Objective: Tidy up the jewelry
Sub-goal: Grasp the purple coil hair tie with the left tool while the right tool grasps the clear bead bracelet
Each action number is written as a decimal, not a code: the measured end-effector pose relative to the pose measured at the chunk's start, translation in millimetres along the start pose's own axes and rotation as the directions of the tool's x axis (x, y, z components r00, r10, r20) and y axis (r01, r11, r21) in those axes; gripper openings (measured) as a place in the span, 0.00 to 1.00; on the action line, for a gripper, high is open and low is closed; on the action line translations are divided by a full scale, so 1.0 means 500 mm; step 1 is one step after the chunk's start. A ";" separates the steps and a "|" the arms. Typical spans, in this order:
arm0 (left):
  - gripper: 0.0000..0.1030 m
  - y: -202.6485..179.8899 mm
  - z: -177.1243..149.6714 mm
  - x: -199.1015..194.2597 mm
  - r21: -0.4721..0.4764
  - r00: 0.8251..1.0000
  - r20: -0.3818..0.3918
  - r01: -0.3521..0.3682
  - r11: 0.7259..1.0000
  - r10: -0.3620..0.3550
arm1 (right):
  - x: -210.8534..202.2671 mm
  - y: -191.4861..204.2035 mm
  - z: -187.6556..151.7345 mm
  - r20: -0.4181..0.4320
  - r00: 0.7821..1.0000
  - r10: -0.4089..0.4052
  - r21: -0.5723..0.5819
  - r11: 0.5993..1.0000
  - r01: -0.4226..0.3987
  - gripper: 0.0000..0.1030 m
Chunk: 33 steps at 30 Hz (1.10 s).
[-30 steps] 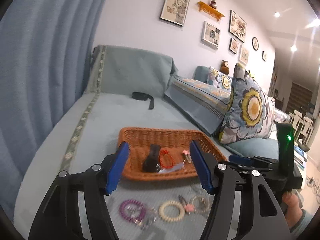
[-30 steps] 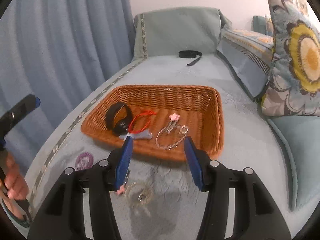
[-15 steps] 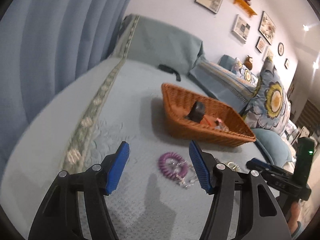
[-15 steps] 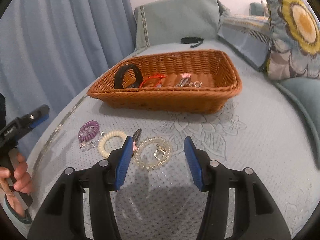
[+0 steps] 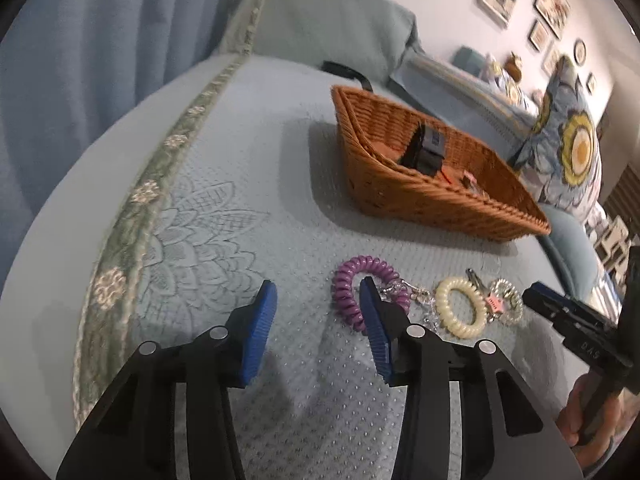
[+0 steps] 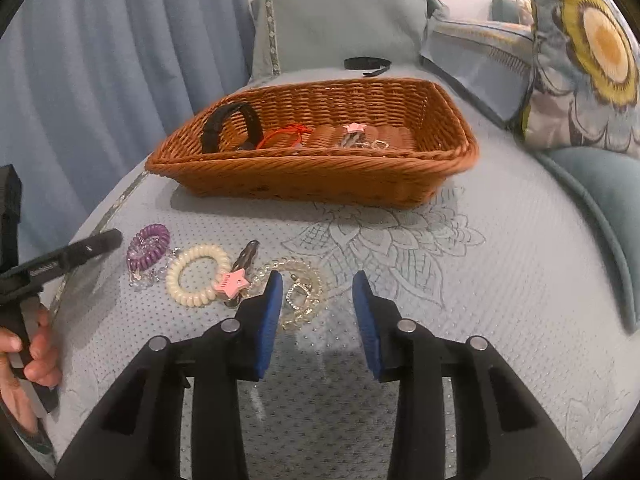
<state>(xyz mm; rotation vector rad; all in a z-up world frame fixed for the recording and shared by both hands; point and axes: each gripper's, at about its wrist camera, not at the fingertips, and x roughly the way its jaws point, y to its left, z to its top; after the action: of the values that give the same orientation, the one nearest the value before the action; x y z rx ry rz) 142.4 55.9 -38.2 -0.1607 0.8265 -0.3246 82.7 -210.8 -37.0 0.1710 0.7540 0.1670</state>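
Both tools – left (image 5: 318, 304), right (image 6: 318, 294) – hover low, jaws apart.

A pale blue quilted cover (image 6: 500, 280), stitched with a large flower pattern and edged by a green embroidered band (image 5: 160, 168), carries everything here. A wicker basket (image 6: 312, 176) sits on it. In front of the basket a row of loose pieces lies directly on the fabric: a purple coil bracelet (image 6: 147, 246), a cream coil bracelet (image 6: 197, 276) just beside it, a hair clip with a pink star (image 6: 235, 280) touching the cream coil, and a clear beaded bracelet (image 6: 302, 292) (partly hidden behind a blue finger). A black strap (image 6: 366, 64) lies well behind the basket.
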 end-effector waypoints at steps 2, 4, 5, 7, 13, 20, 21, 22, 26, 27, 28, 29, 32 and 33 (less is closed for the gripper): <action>0.40 -0.010 0.001 0.015 0.034 1.000 -0.027 -0.008 0.999 0.009 | 0.002 0.003 -0.001 -0.005 1.000 -0.002 -0.001 1.000 0.002 0.32; 0.39 -0.022 -0.001 0.025 0.073 0.999 -0.041 -0.033 0.997 0.036 | 0.007 0.005 -0.001 -0.016 1.000 -0.005 -0.002 1.000 0.005 0.32; 0.38 -0.027 -0.003 0.026 0.086 0.998 -0.042 -0.041 0.995 0.045 | 0.008 0.006 -0.001 -0.021 1.000 -0.006 -0.001 1.000 0.006 0.32; 0.38 -0.033 -0.006 0.029 0.106 0.997 -0.040 -0.067 0.992 0.071 | 0.014 0.007 -0.001 -0.036 0.999 -0.008 0.001 1.000 0.009 0.32; 0.11 -0.006 -0.007 0.014 0.027 0.996 -0.016 -0.085 0.996 0.085 | 0.045 0.026 0.004 -0.084 0.994 -0.070 -0.039 0.997 0.067 0.32; 0.13 -0.001 -0.008 0.014 0.012 0.995 -0.018 -0.100 0.995 0.100 | 0.058 0.050 0.003 -0.085 0.986 -0.144 -0.109 0.985 0.134 0.32; 0.16 -0.004 -0.008 0.016 0.021 0.994 -0.021 -0.102 0.995 0.103 | 0.058 0.049 0.003 -0.085 0.987 -0.137 -0.108 0.986 0.128 0.28; 0.15 -0.010 -0.008 0.017 0.036 0.993 -0.022 -0.113 0.993 0.114 | 0.056 0.051 0.001 -0.084 0.989 -0.121 -0.114 0.987 0.111 0.23; 0.08 -0.028 -0.011 0.016 0.081 0.992 -0.010 -0.123 0.989 0.124 | 0.044 0.065 -0.008 -0.065 0.990 -0.128 -0.148 0.982 0.117 0.13; 0.08 -0.032 -0.011 0.013 0.090 0.993 -0.002 -0.116 0.989 0.116 | 0.038 0.065 -0.011 -0.056 0.991 -0.120 -0.145 0.983 0.111 0.12; 0.08 -0.037 -0.013 0.006 0.103 0.994 0.016 -0.106 0.989 0.105 | 0.034 0.064 -0.011 -0.047 0.992 -0.114 -0.141 0.984 0.106 0.08; 0.08 -0.042 -0.014 -0.002 0.115 0.995 0.036 -0.097 0.989 0.093 | 0.029 0.062 -0.011 -0.037 0.994 -0.103 -0.134 0.986 0.098 0.09; 0.08 -0.058 -0.025 -0.042 0.158 0.992 0.124 -0.053 0.986 0.033 | 0.007 0.060 -0.013 0.011 0.996 -0.088 -0.126 0.988 0.089 0.09; 0.08 -0.065 -0.031 -0.055 0.174 0.990 0.141 -0.029 0.984 0.004 | 0.002 0.062 -0.013 0.021 0.996 -0.090 -0.129 0.987 0.092 0.09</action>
<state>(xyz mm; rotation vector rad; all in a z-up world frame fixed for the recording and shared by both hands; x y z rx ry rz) 106.5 34.6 -20.7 -0.0117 0.6559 -0.3645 76.1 -180.0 -36.1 0.0138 0.7320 0.1275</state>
